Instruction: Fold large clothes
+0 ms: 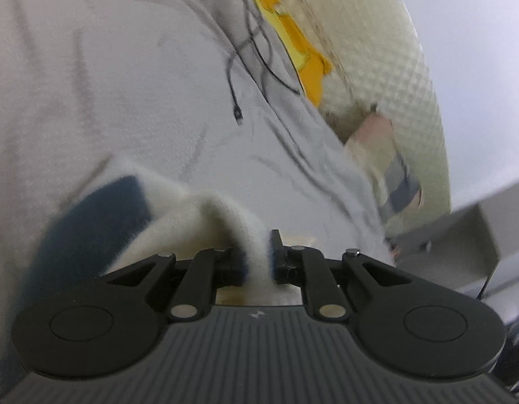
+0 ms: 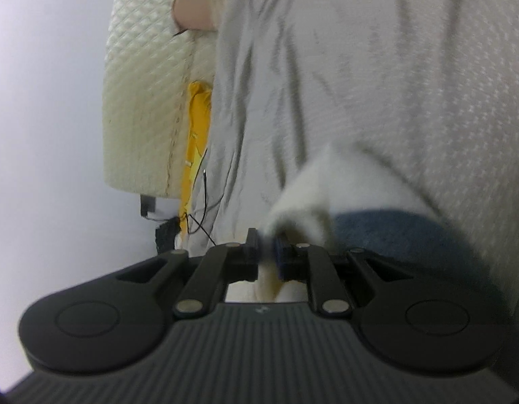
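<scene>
A fuzzy white garment with a dark blue band is pinched in my left gripper, whose jaws are shut on a white fold of it. The same white and blue garment shows in the right wrist view, where my right gripper is shut on another white fold. Both hold the cloth above a pale grey bed sheet. The views are blurred, and the rest of the garment is hidden below the grippers.
A cream quilted headboard stands behind the bed, also in the right wrist view. A yellow cloth and thin black cables lie along the sheet's edge. A grey box sits at the right.
</scene>
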